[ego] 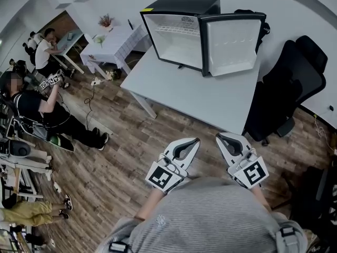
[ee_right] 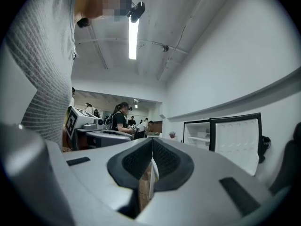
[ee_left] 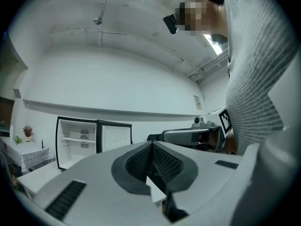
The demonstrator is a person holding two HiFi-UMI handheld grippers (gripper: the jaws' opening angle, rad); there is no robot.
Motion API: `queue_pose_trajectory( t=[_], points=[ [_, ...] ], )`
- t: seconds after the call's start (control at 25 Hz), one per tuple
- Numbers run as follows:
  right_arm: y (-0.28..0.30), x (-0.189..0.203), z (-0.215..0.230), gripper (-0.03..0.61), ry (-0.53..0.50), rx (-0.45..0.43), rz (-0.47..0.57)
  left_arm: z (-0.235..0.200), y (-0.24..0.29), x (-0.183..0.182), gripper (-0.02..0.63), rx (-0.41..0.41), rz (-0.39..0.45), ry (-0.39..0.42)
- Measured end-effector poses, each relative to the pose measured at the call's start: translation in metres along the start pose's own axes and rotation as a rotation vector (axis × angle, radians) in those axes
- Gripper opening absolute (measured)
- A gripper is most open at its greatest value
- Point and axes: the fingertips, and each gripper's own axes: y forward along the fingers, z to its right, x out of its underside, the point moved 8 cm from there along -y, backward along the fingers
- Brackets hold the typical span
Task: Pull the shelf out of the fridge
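Note:
A small black fridge (ego: 181, 30) stands on the far end of a grey table (ego: 200, 96), its door (ego: 231, 41) swung open to the right. Inside, a white shelf (ego: 168, 29) sits across the upper part. The fridge (ee_left: 77, 142) also shows in the left gripper view with its shelf (ee_left: 75, 139), and the fridge (ee_right: 221, 138) appears at the right of the right gripper view. My left gripper (ego: 196, 140) and right gripper (ego: 218, 137) hover near my body, well short of the table, both shut with nothing held.
A black office chair (ego: 289, 83) stands right of the table. A small white table (ego: 113, 41) with a plant lies at the far left. People sit and stand at the left over the wooden floor (ego: 116, 157).

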Motion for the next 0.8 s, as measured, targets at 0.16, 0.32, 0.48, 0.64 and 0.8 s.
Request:
queue_pose_trajectory(
  t=[0.16,0.32,0.48,0.64,0.8],
  points=[
    [-0.003,0.001,0.005,0.014,0.014,0.008,-0.001,0.004,0.003,0.000,0.011,-0.004,-0.004,-0.002],
    [-0.005,0.001,0.008,0.014,0.019,0.013,0.006,0.006,0.005,0.001,0.011,-0.004,-0.005,0.001],
    [-0.009,-0.001,0.007,0.012,0.018,0.010,0.005,0.010,0.008,-0.002,0.011,-0.002,-0.004,0.003],
    [-0.011,-0.001,0.007,0.014,0.019,0.009,0.013,0.014,0.010,-0.001,0.011,0.005,-0.003,0.005],
    [-0.015,0.001,0.008,0.014,0.018,0.008,0.008,0.018,0.012,0.000,0.011,0.006,-0.003,0.005]
  ],
)
